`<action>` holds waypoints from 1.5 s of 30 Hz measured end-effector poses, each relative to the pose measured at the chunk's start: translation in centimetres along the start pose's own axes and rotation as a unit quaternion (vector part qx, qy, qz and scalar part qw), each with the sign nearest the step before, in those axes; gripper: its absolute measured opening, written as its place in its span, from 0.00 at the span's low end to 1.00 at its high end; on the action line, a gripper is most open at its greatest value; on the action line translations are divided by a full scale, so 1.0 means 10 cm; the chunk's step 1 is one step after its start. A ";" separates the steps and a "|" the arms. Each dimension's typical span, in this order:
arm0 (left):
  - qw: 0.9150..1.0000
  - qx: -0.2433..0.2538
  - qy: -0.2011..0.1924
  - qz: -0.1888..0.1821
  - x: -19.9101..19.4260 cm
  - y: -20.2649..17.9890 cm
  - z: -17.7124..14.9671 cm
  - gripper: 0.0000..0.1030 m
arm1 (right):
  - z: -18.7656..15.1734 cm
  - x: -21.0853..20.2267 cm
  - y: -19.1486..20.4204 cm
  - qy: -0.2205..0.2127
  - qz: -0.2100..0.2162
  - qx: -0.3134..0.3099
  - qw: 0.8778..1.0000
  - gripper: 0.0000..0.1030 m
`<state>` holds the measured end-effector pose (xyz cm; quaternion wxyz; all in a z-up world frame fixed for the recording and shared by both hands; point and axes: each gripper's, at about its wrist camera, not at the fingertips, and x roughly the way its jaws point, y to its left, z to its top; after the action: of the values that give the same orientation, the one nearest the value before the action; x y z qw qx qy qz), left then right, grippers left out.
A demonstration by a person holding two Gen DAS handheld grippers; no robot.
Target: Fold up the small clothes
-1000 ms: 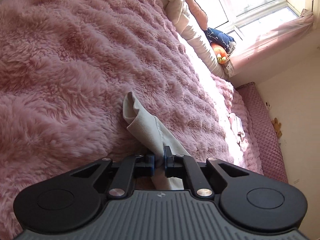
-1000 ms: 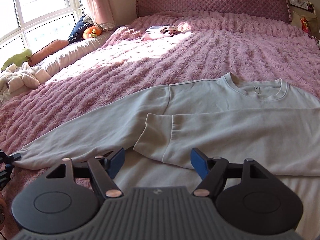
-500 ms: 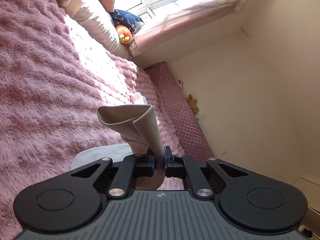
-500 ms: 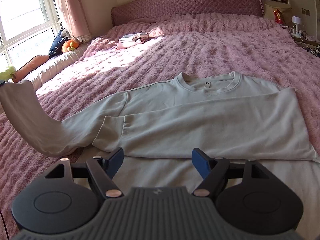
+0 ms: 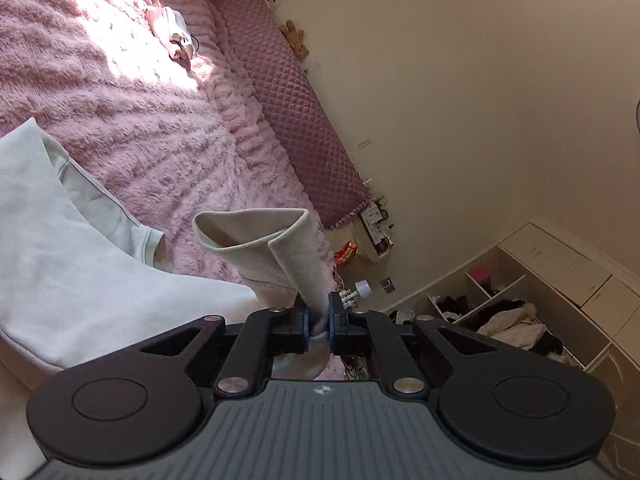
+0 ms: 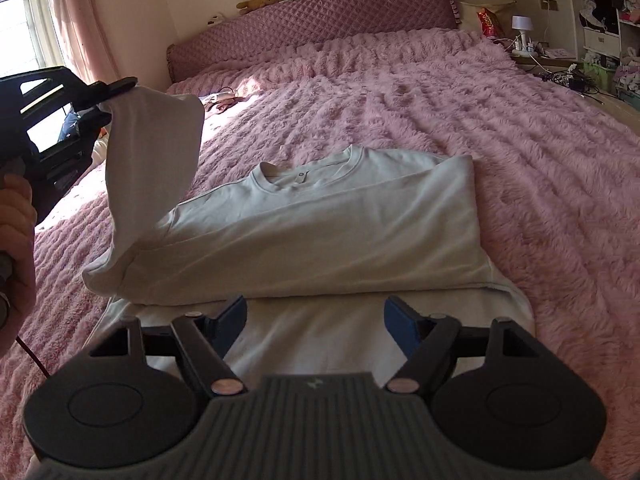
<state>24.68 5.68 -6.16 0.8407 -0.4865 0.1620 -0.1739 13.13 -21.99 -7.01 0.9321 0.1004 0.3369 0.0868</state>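
Right gripper (image 6: 315,322) is held with jaws wide and nothing between them, low over the bottom hem of the sweatshirt (image 6: 320,240), pointed along the garment toward the collar. Left gripper (image 5: 318,322) is clamped on the cuff (image 5: 256,240) of the left sleeve (image 6: 152,152); the cuff is seen standing up past the pads in the left wrist view. In the right wrist view that sleeve is lifted clear of the bed, hanging in an arc from the left gripper (image 6: 106,98) down to the shoulder seam, which is seen at the left edge of the torso. Sweatshirt is laid flat, face up, on the pink fleece bedspread (image 6: 500,140), long axis running from the hem near the right gripper up to the collar; the other sleeve is already folded across the chest, its fold edge lying crosswise. Key relation: the chest lies to the right of the raised cuff, so the sleeve's landing zone is judged to be across the torso, over the folded sleeve. Left hand is the one on the job; right gripper is nearer the hem, free for pinning or the next fold. Beyond, a small pale bundle (image 6: 218,100) is seen near the quilted headboard (image 6: 320,24).
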 end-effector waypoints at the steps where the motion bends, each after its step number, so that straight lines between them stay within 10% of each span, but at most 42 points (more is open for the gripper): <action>1: 1.000 0.002 0.018 0.005 0.12 0.02 -0.14 0.08 | -0.02 -0.02 -0.08 0.000 -0.005 0.006 1.000 0.70; 8: 0.989 0.047 0.125 0.064 0.82 0.24 -0.95 0.08 | -0.20 -0.04 -0.57 0.020 -0.027 0.072 0.997 0.70; 14: 0.967 0.107 0.209 0.100 0.94 0.15 -1.31 0.31 | -0.26 -0.02 -0.77 0.027 -0.047 0.086 0.995 0.70; 20: 0.961 0.164 0.217 0.057 0.50 -0.14 -1.08 0.47 | -0.10 -0.03 -0.88 -0.011 -0.055 0.098 0.994 0.70; 26: 0.949 0.241 0.175 0.106 -0.13 -0.07 -0.50 0.52 | 0.17 0.17 -0.82 -0.049 -0.043 0.074 0.995 0.70; 34: 0.893 0.352 0.139 0.243 -0.78 0.35 0.10 0.52 | 0.45 0.74 -0.78 -0.030 -0.033 0.026 0.999 0.61; 45: 0.829 0.451 0.137 0.300 -0.90 0.69 0.18 0.66 | 0.49 1.17 -0.82 0.013 -0.062 0.054 0.997 0.60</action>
<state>18.41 14.36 -10.42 0.9468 0.0482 0.3167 -0.0318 25.98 -27.84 -12.46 0.9244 0.1282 0.3590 0.0115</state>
